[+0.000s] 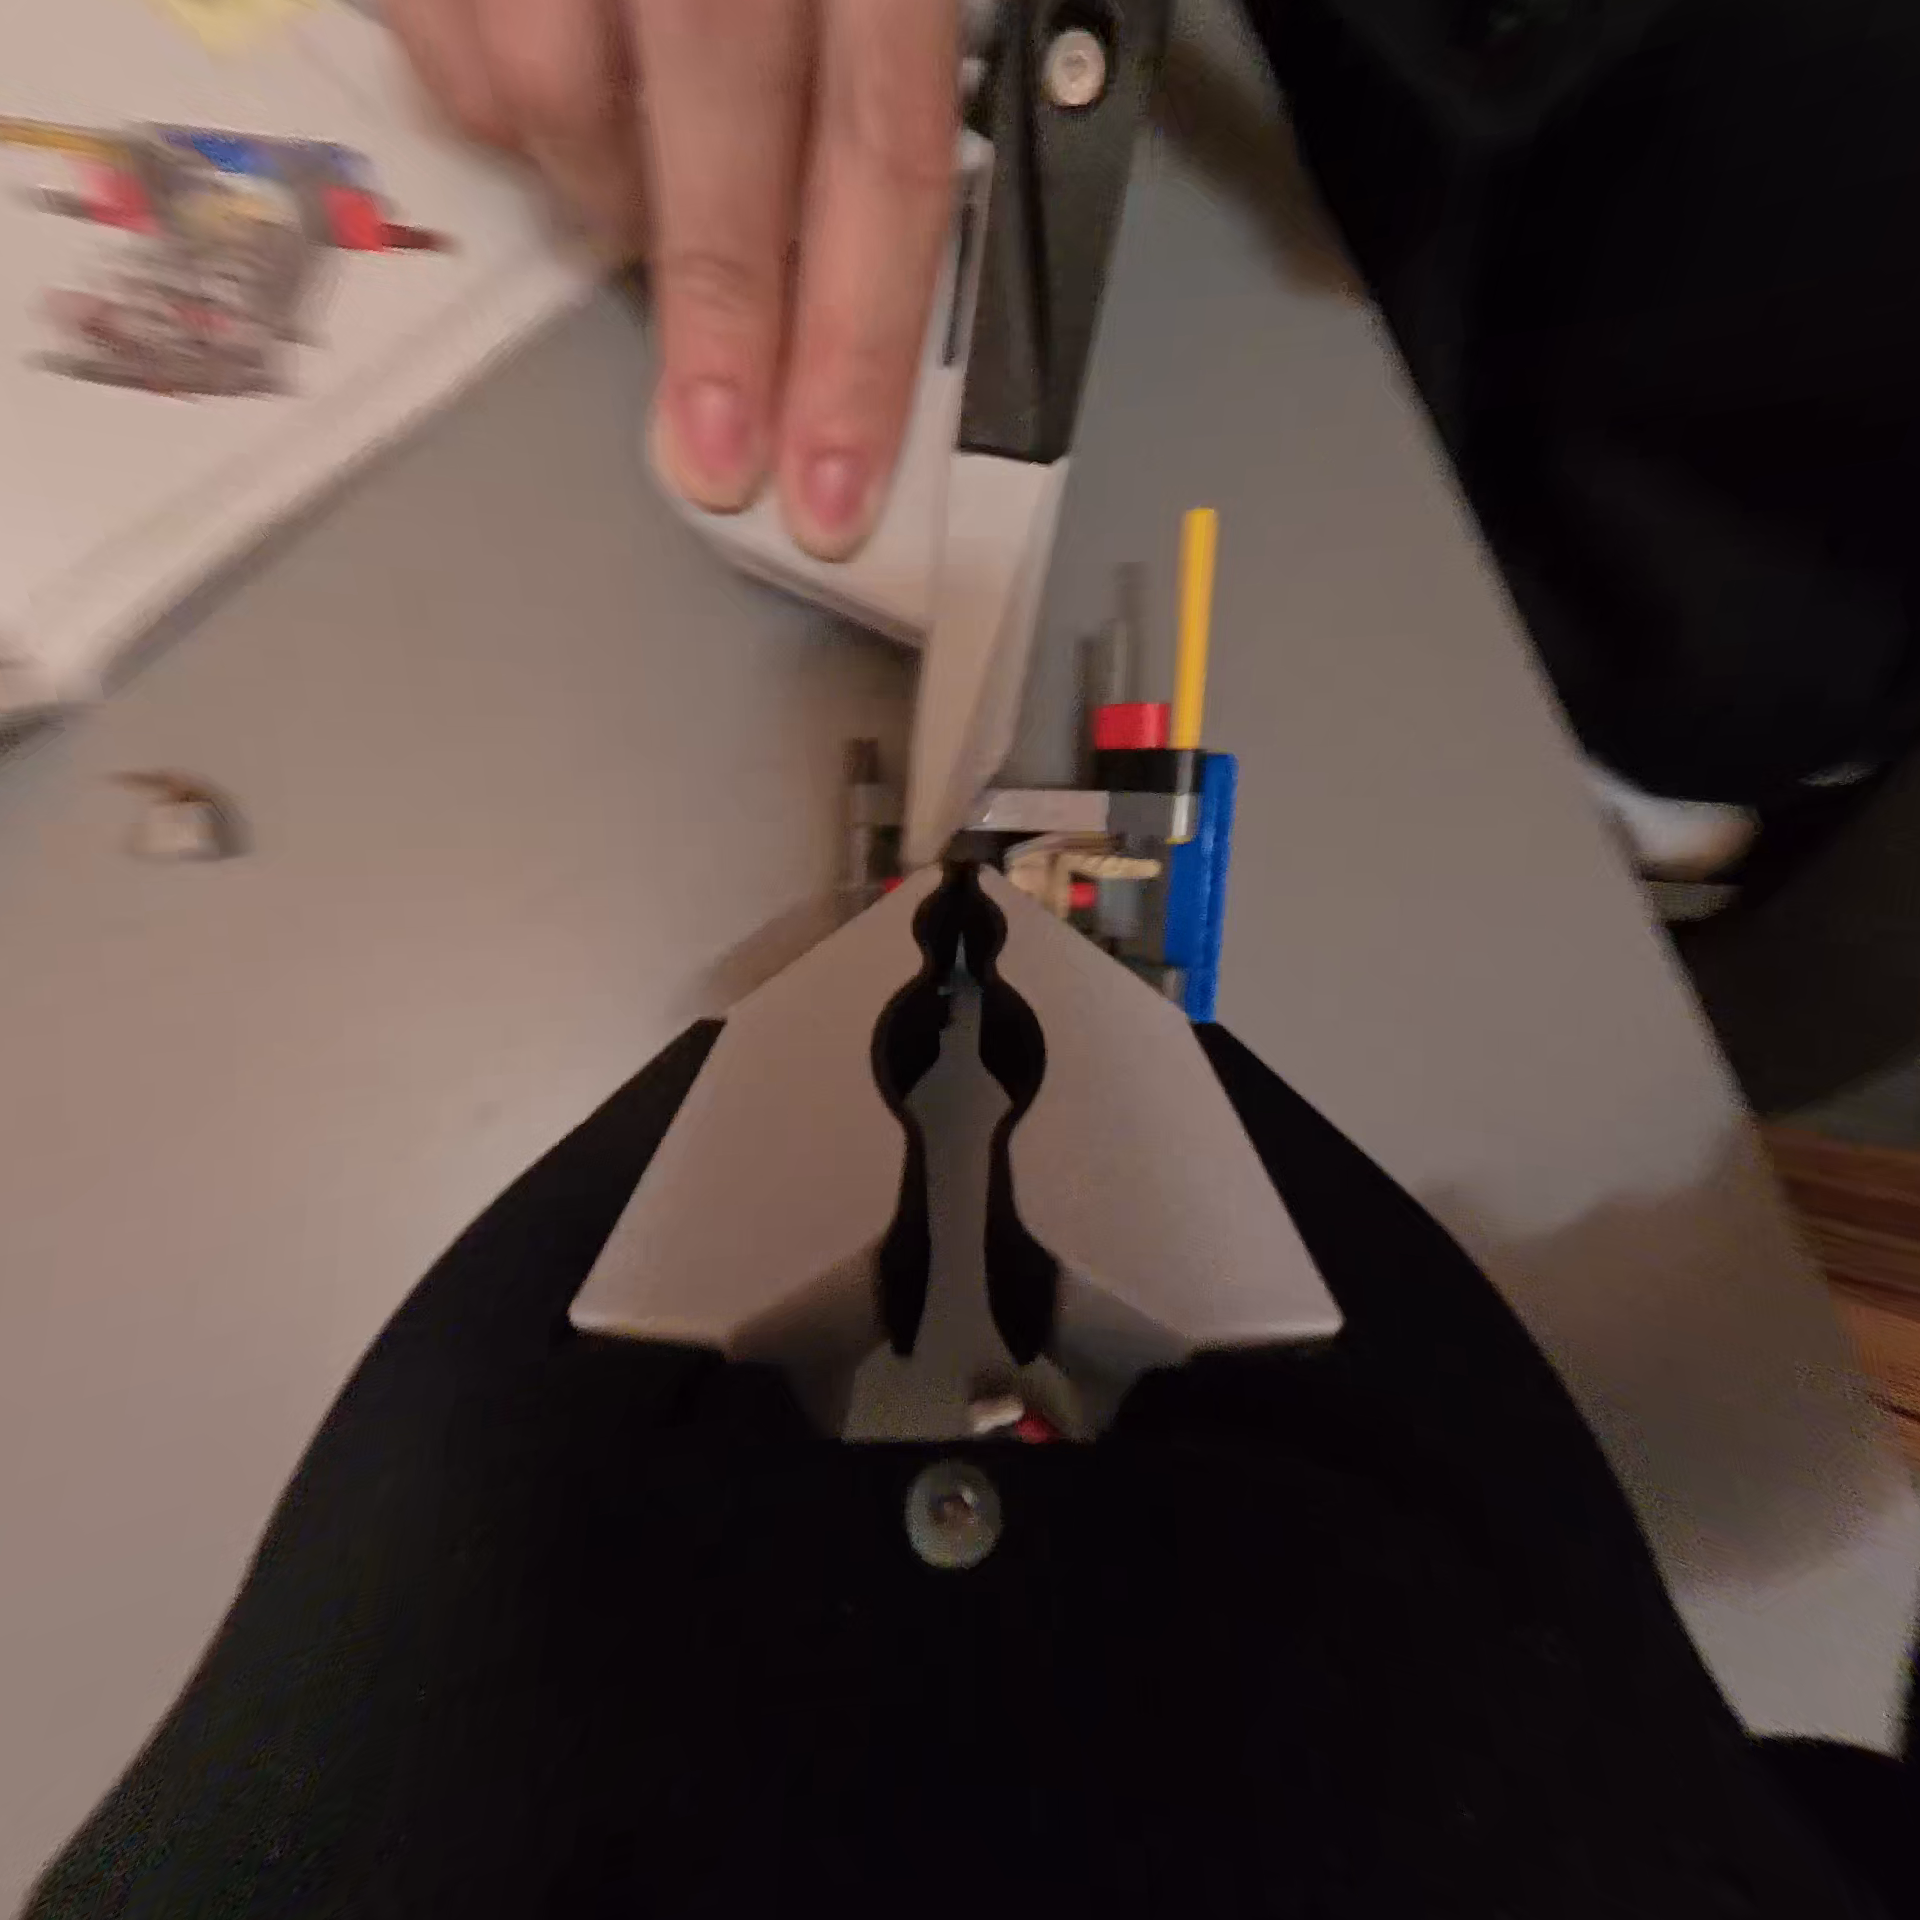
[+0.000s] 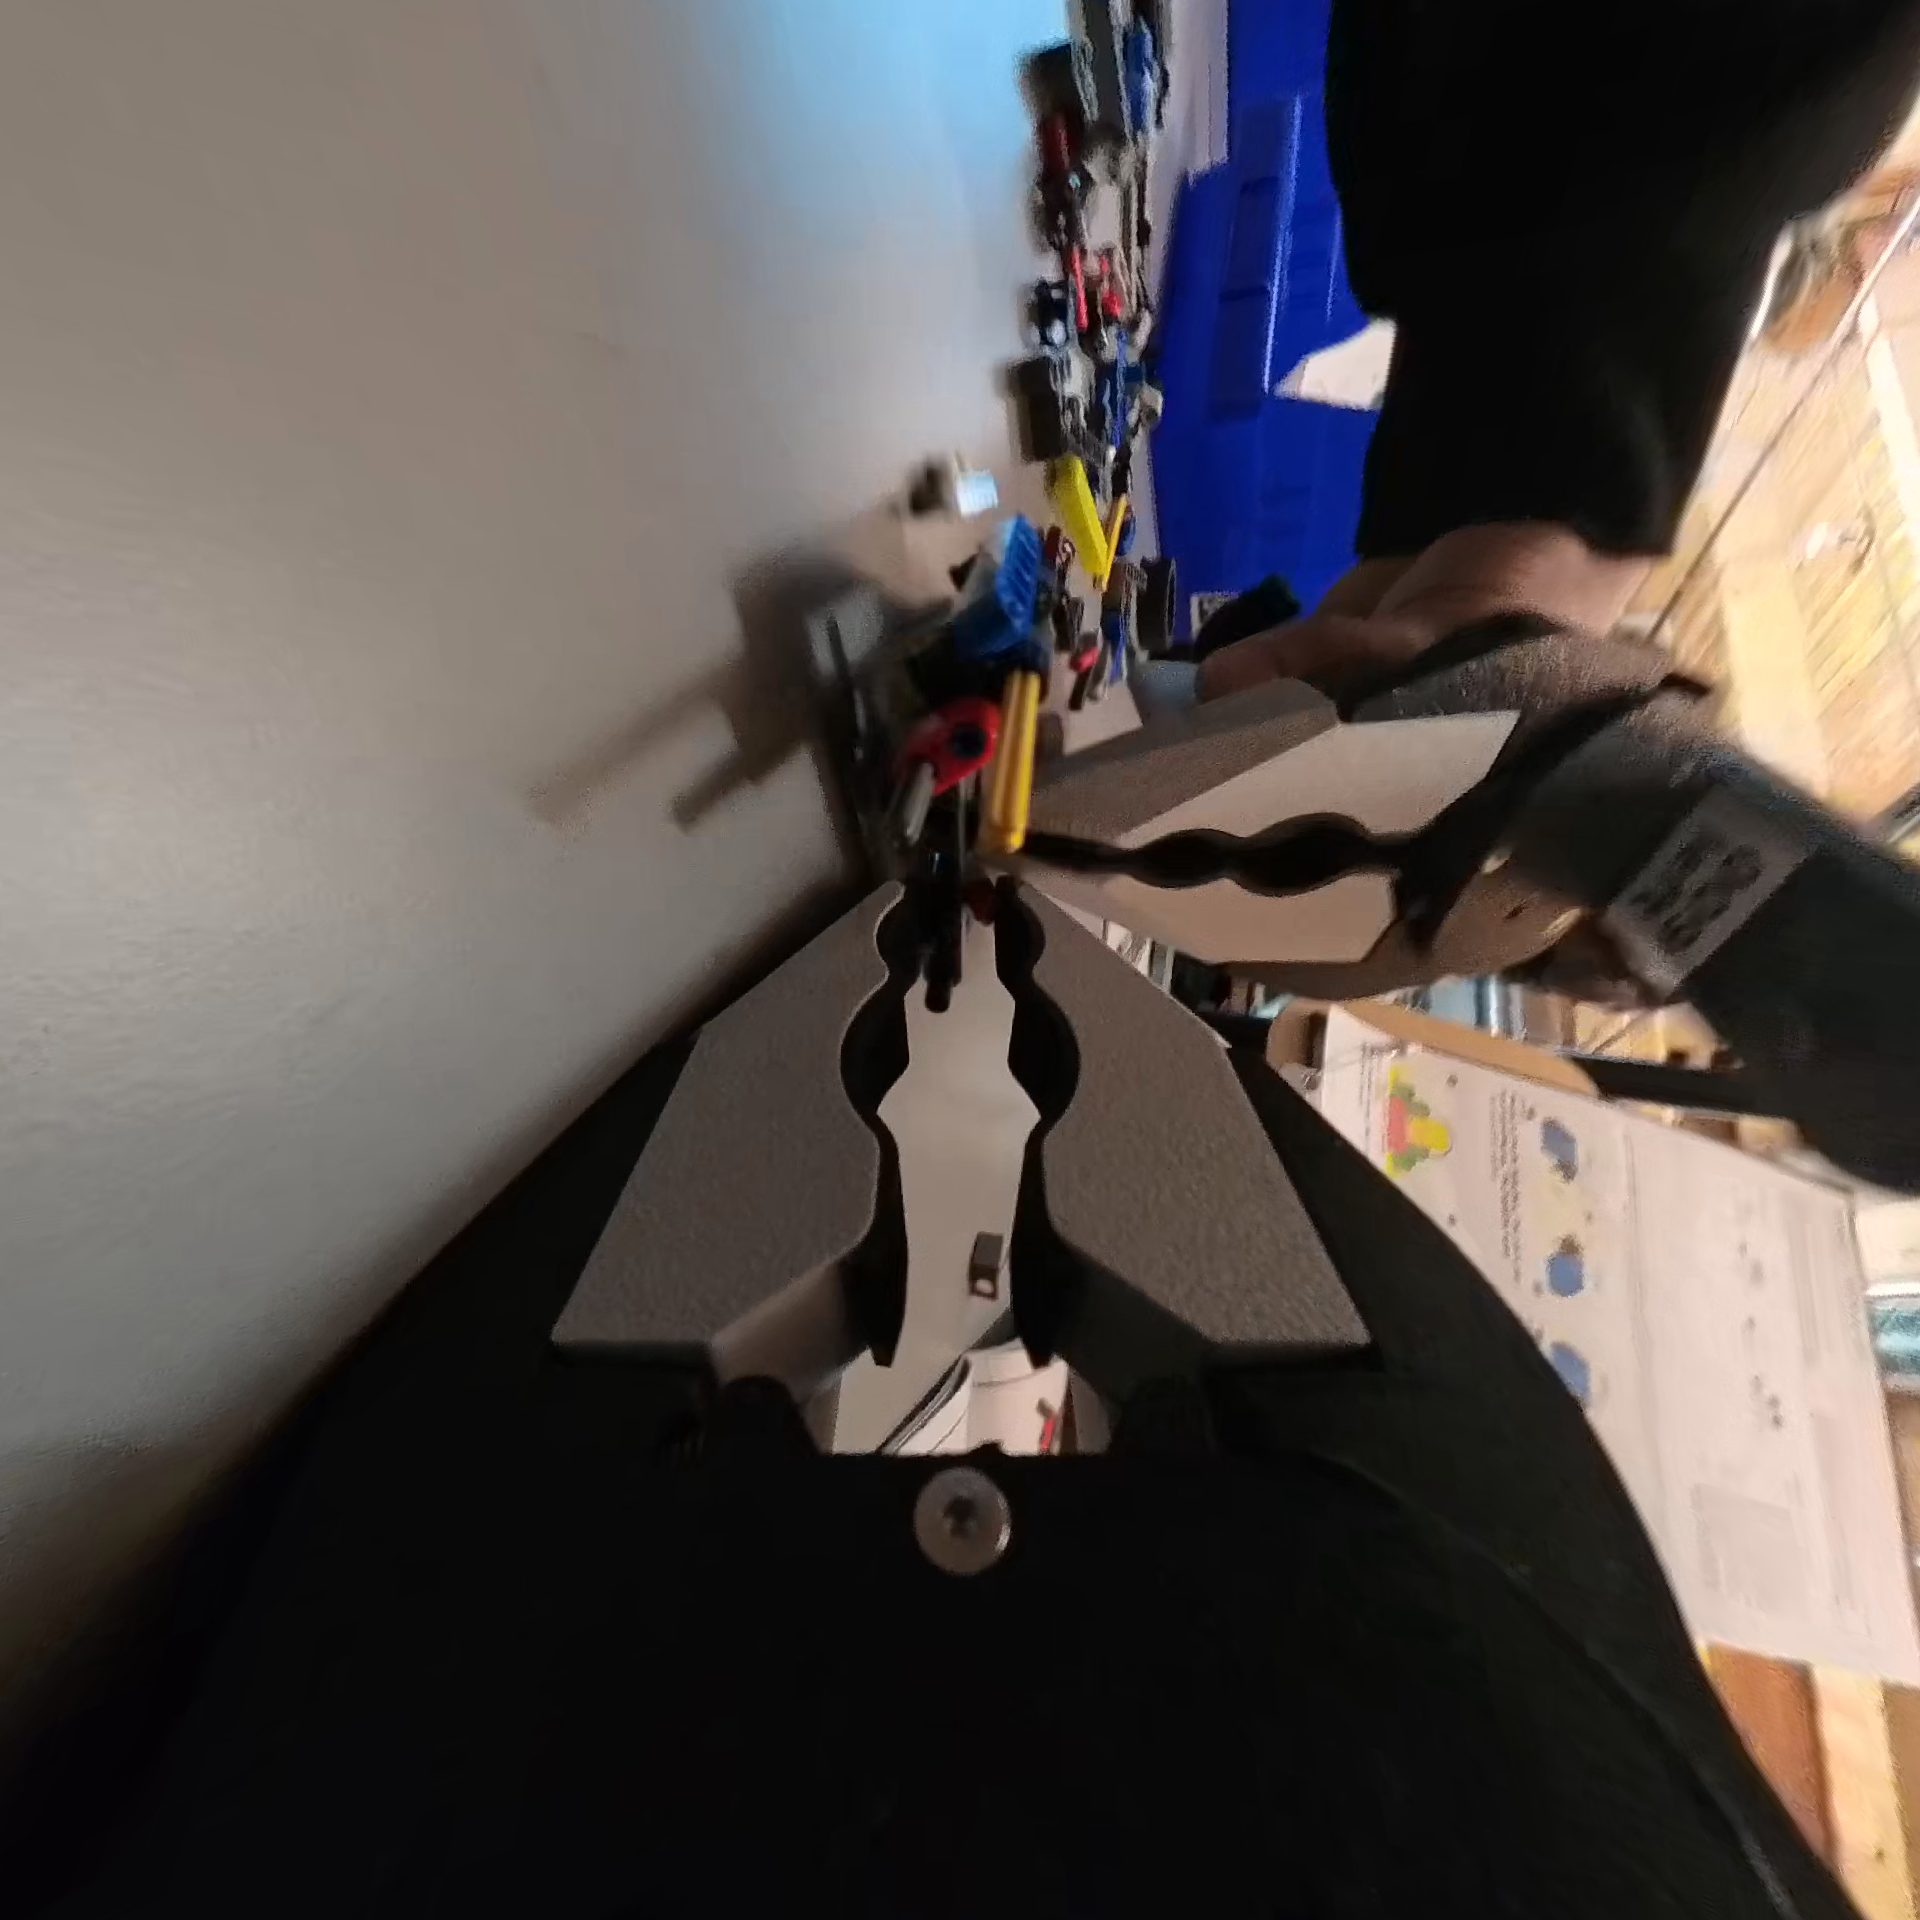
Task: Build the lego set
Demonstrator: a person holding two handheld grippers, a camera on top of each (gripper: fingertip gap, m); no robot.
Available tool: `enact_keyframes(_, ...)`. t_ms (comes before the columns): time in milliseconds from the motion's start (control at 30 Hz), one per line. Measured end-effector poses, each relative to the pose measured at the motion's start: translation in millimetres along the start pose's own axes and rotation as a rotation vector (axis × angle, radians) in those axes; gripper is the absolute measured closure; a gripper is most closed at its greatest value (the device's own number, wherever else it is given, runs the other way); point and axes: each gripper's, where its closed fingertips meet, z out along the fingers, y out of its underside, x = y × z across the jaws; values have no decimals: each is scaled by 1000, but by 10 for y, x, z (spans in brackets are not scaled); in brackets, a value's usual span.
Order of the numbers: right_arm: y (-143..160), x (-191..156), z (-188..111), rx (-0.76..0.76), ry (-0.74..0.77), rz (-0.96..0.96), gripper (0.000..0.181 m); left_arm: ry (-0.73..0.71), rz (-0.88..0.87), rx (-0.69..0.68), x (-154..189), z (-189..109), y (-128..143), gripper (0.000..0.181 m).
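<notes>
Tight spot around the small multicolour lego assembly: left gripper and right gripper both crowd it tip to tip, yellow rod sticking out. Bare grey tabletop to one side is passable. Loose lego pile and blue plastic bin block beyond.

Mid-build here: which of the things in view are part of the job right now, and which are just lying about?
In the job:
- left tongs
- right tongs
- lego assembly gripped between them, yellow axle sticking out

Lying about:
- loose lego pieces
- blue bin
- instruction booklet
- printed sheet
</notes>
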Motion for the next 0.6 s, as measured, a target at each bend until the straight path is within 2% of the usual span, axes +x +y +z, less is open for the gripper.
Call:
enact_keyframes(67, 8, 0, -3, -2, 1, 4, 169, -165, 28, 66, -121, -236, -96, 181)
enact_keyframes(133, 14, 5, 9, -12, 2, 6, 169, -317, -19, 137, -232, -504, -182, 181)
enact_keyframes(267, 23, 7, 15, -23, 3, 3, 169, -552, -114, 74, -329, -636, -109, 181)
enact_keyframes(333, 31, 8, 18, -35, 3, -2, 169, -587, -204, 10, -274, -526, -27, 179)
enact_keyframes(400, 33, 8, 21, -42, 3, -9, 169, -578, -223, -7, -184, -360, -8, 178)
enact_keyframes(467, 32, 9, 21, -44, 3, -13, 169, -548, -233, -2, -138, -241, 17, 176)
enact_keyframes(500, 33, 9, 23, -45, 4, -12, 169, -527, -246, 7, -127, -216, 28, 181)
enact_keyframes(600, 32, 10, 23, -46, 4, -15, 169, -460, -238, 77, -111, -218, -32, 181)
